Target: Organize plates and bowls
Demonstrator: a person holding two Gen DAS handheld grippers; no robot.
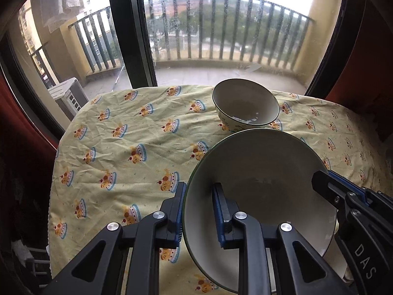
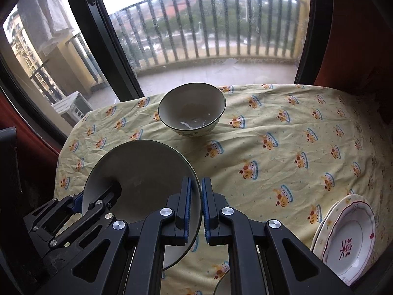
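A large grey bowl with a dark green rim [image 1: 265, 169] [image 2: 142, 174] is held above the table, tilted, by both grippers. My left gripper [image 1: 200, 211] straddles its left rim, jaws apart with a gap, one finger inside the bowl. My right gripper [image 2: 196, 209] is shut on its right rim; it also shows in the left wrist view [image 1: 343, 191]. A smaller patterned bowl [image 1: 245, 104] [image 2: 192, 109] stands on the table behind. Stacked white plates with a red flower [image 2: 348, 241] lie at the front right.
The table carries a yellow cloth printed with cakes [image 1: 137, 135] [image 2: 282, 147]. Behind it a dark-framed window [image 1: 132, 32] looks onto a balcony railing. Red curtains [image 2: 343, 36] hang at both sides. Another bowl's rim [image 2: 222, 284] peeks under my right gripper.
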